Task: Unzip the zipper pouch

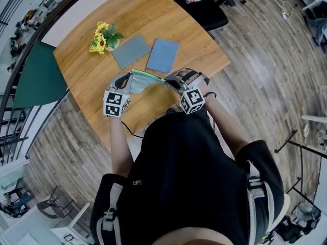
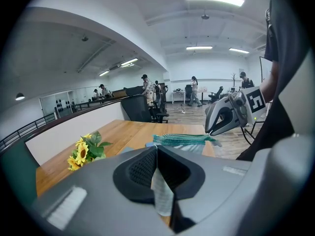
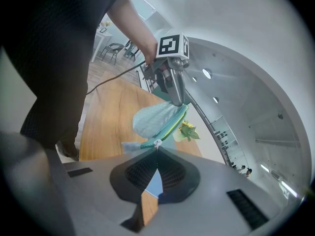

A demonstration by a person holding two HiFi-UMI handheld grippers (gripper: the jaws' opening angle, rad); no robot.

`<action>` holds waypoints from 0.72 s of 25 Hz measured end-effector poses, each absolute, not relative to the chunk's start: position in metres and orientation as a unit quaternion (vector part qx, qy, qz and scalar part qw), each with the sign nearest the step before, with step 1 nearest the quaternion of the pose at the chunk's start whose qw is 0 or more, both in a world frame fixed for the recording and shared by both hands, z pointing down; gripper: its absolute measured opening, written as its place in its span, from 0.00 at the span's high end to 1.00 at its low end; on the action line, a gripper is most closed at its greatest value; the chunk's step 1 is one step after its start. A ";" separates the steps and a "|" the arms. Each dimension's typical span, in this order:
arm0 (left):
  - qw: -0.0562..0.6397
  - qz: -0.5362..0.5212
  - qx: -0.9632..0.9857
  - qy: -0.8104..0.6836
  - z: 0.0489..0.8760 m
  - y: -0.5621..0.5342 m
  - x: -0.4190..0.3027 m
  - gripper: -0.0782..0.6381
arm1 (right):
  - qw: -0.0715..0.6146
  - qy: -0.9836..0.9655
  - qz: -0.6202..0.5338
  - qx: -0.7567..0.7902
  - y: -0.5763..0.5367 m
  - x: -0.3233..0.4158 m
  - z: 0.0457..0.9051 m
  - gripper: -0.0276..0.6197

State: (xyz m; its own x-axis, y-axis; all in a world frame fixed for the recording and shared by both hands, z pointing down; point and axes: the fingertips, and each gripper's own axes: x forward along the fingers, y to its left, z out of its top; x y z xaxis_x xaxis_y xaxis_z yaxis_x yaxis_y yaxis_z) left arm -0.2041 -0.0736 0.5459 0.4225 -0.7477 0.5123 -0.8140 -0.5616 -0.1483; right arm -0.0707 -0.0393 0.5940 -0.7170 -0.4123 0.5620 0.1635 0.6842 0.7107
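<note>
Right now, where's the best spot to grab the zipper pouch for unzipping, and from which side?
The zipper pull at the zipper pouch's right end, approached endwise along the zipper. The pouch is stretched between grippers, the left gripper pinching its other end; the right gripper is shut on that pull.

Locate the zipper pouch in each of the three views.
Head view: zipper pouch just above centre.
Left gripper view: right of centre, teal zipper edge up.
Right gripper view: centre, hanging sideways.
Shared landmark: sunflowers.
</note>
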 end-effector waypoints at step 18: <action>0.066 0.282 0.832 -0.473 0.552 -0.076 -0.219 0.88 | 0.369 -0.841 -0.390 0.069 -0.041 -0.077 0.593 0.95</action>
State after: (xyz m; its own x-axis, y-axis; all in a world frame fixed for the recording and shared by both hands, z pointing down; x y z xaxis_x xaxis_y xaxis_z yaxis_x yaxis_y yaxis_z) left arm -0.2190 -0.0762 0.5521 0.3938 -0.7502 0.5312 -0.8245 -0.5438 -0.1566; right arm -0.0773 -0.0406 0.5927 -0.7187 -0.4034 0.5664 0.1715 0.6865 0.7066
